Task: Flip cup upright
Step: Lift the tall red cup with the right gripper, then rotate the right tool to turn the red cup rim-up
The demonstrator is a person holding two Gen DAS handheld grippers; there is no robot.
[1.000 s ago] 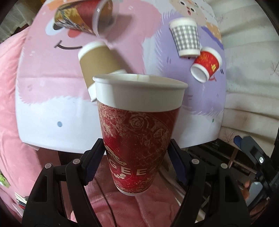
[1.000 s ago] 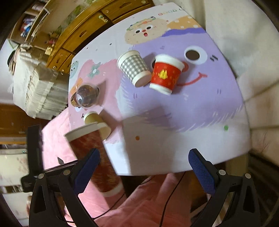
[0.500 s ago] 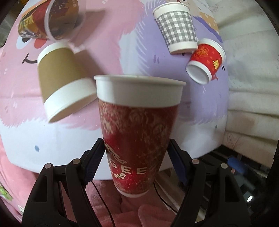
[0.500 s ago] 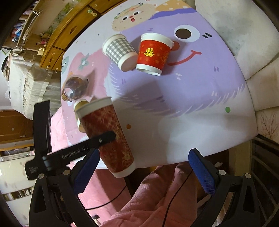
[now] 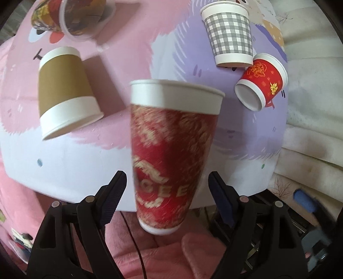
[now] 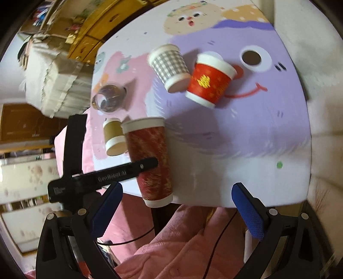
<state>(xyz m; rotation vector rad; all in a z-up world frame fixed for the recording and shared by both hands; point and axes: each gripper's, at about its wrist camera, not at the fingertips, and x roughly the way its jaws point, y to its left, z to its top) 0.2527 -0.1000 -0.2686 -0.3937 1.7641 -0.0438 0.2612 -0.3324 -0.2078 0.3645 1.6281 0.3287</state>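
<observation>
A tall red paper cup with a white rim stands upright between the fingers of my left gripper, over the table's near edge. The jaws now stand apart from its sides, with a gap on each side. The cup looks blurred. In the right wrist view the same cup shows with the left gripper's finger across it. My right gripper is wide open and empty, near the table's front edge.
On the cartoon-print table lie a brown cup upside down, a clear plastic cup on its side, a grey checked cup and a small red cup tipped over. Pink fabric lies below.
The left gripper has moved forward over the table with the tall red cup, and its jaws have opened away from the cup. The right gripper has come closer to the table.
</observation>
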